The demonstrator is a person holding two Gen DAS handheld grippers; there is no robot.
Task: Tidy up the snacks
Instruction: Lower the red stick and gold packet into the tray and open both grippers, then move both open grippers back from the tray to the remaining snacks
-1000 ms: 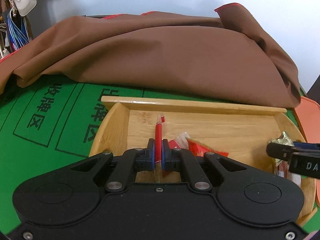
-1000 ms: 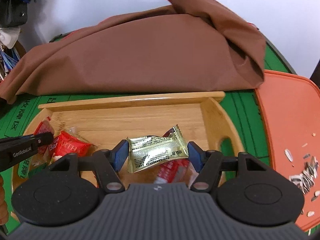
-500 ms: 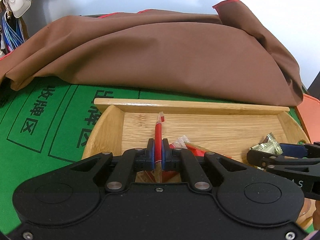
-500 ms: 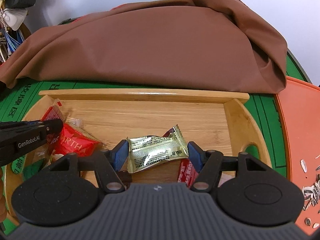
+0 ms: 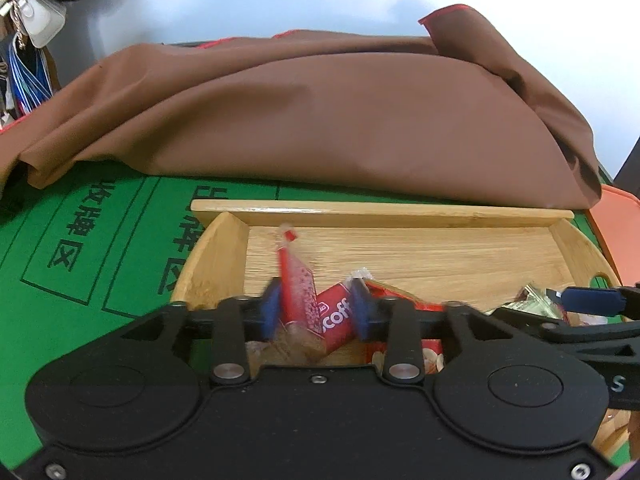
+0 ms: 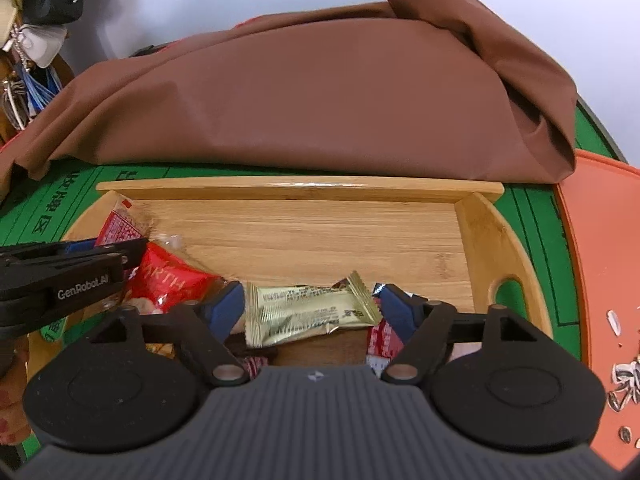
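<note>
**Two grippers over the wooden tray, snacks between the fingers**

I am holding my left gripper (image 5: 315,306) low over the near left part of the wooden tray (image 5: 380,213), and its blue-padded fingers are standing apart. A slim red-and-clear snack packet (image 5: 295,292) is tilting between them, leaning against the left pad (image 5: 271,305), while the right pad is clear of it; the view is motion-blurred there, so I cannot tell whether the packet is resting on the tray floor. Just beside it, also between the pads, a red packet with white lettering (image 5: 335,316) is lying on the tray.

I am keeping my right gripper (image 6: 310,309) over the near middle of the same tray (image 6: 486,240). A gold foil packet (image 6: 310,311) is lying crosswise between its fingers. Its left end is touching the left pad (image 6: 226,306); its crimped right end is sitting just short of the right pad (image 6: 394,306), so the fingers are spread and not clamping it.

In the right wrist view, my left gripper (image 6: 116,256) is showing at the left edge over a red packet (image 6: 172,282) on the tray's left side. Behind the tray a brown cloth (image 6: 320,96) is lying heaped on the green mat (image 5: 60,248). To the right, an orange board (image 6: 600,248) is carrying scattered sunflower seeds (image 6: 624,384).
</note>
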